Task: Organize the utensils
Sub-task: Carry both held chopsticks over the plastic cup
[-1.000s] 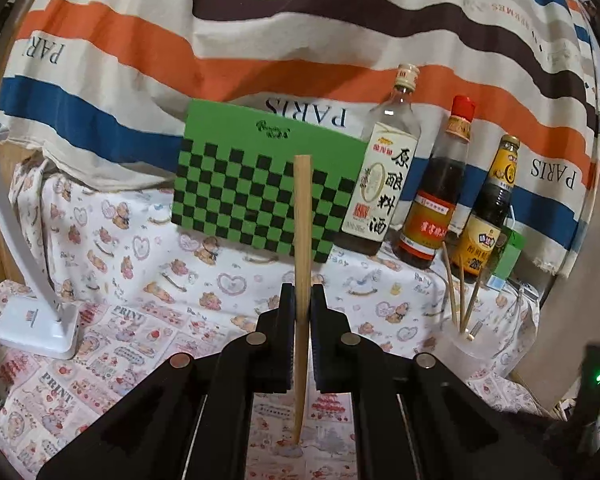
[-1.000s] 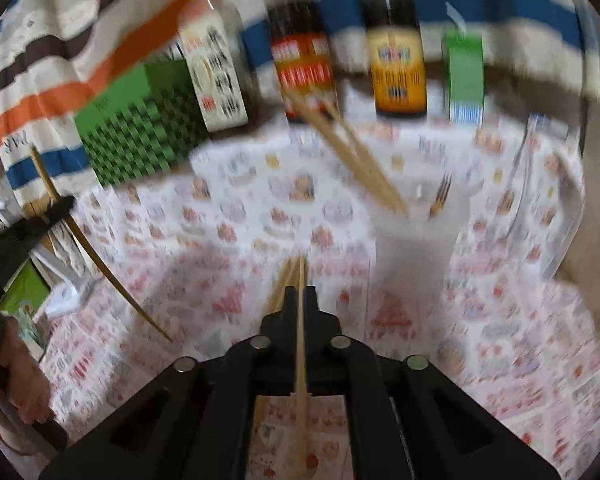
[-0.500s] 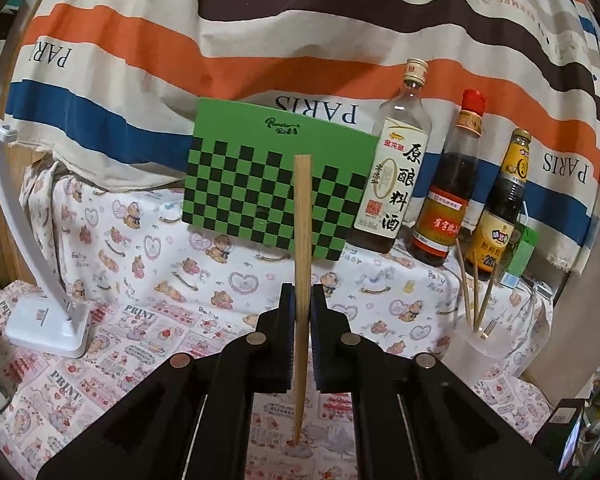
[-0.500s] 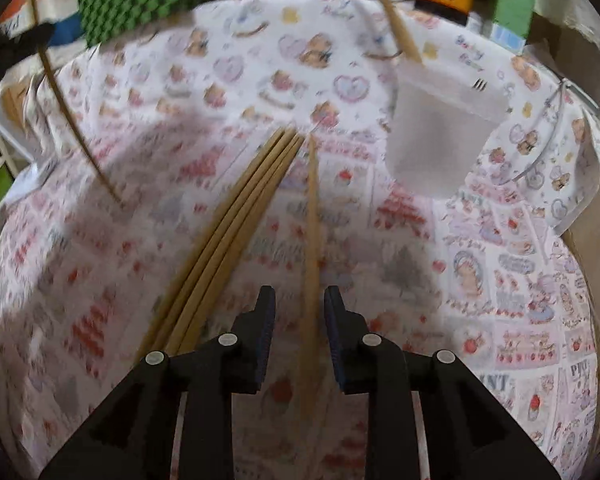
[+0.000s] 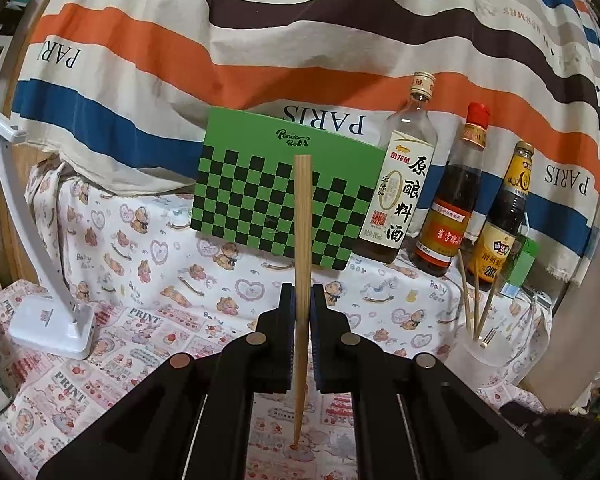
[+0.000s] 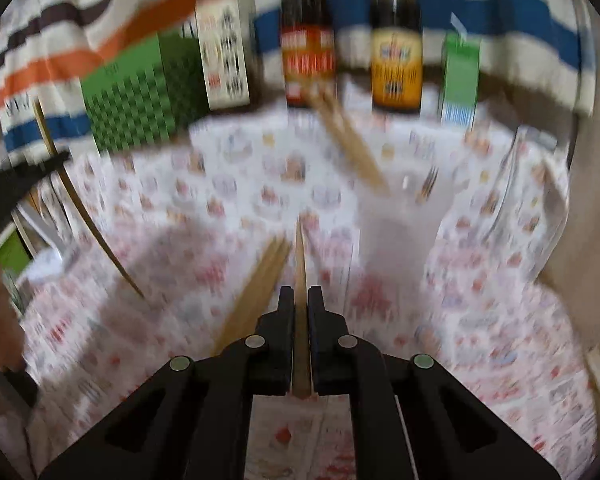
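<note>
The left gripper (image 5: 300, 332) is clamped on one upright tan wooden chopstick (image 5: 302, 240), its lower tip touching the pink cartoon-print tablecloth (image 5: 148, 280). The right gripper (image 6: 300, 320) has its jaws closing on a second wooden chopstick (image 6: 300, 280) that lies between them pointing away; that view is blurred.

Left of it, a loose bundle of chopsticks (image 6: 260, 280) lies on the cloth. A translucent white plastic cup (image 5: 486, 344) at the right holds three more chopsticks and a fork.

Behind stand a green box with black checks (image 5: 284, 208), a clear bottle with a white label in Chinese characters (image 5: 404, 184), a red-capped dark sauce bottle (image 5: 452, 208), a yellow-labelled dark bottle marked "28%" (image 5: 504, 224) and a small green carton (image 5: 522, 264). A white desk lamp (image 5: 48, 312) stands far left. The striped backdrop cloth (image 5: 260, 40) reads "PARIS" and "HERMES".
</note>
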`<state>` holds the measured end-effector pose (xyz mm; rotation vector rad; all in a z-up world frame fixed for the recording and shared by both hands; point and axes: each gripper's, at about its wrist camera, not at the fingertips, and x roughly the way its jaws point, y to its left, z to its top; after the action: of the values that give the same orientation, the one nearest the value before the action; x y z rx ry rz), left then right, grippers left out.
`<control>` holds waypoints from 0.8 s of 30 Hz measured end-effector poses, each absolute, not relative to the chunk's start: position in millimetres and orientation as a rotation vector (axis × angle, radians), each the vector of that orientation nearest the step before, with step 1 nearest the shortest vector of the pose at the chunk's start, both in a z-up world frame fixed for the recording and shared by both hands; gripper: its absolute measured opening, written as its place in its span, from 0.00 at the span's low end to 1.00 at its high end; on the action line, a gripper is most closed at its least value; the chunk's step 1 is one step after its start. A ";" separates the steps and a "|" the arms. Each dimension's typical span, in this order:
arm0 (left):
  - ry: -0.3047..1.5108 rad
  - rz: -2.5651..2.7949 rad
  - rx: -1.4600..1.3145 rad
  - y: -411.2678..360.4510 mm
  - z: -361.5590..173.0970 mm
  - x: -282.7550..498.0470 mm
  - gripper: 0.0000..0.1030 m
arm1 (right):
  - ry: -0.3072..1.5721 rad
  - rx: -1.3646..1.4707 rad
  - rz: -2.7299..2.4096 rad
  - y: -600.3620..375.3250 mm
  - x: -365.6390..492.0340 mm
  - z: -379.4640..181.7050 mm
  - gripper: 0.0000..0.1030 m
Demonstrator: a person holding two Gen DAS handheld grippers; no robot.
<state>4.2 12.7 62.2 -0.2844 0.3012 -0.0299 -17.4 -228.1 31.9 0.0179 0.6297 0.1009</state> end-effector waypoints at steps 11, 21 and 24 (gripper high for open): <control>0.335 -0.096 -0.278 5.3 58.6 7.8 0.06 | 0.419 0.054 0.119 -230.2 -28.7 89.2 0.07; 0.316 -0.225 -0.277 -7.2 68.0 3.1 0.06 | 0.261 0.087 0.115 -255.9 -31.8 112.0 0.07; 0.335 -0.270 -0.287 -21.4 81.2 7.4 0.06 | 0.178 0.131 0.135 -276.3 -39.5 127.2 0.07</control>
<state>7.4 -21.4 81.2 -0.2867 0.3354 -0.2699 -39.5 -276.3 127.2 0.1306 0.1778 0.1352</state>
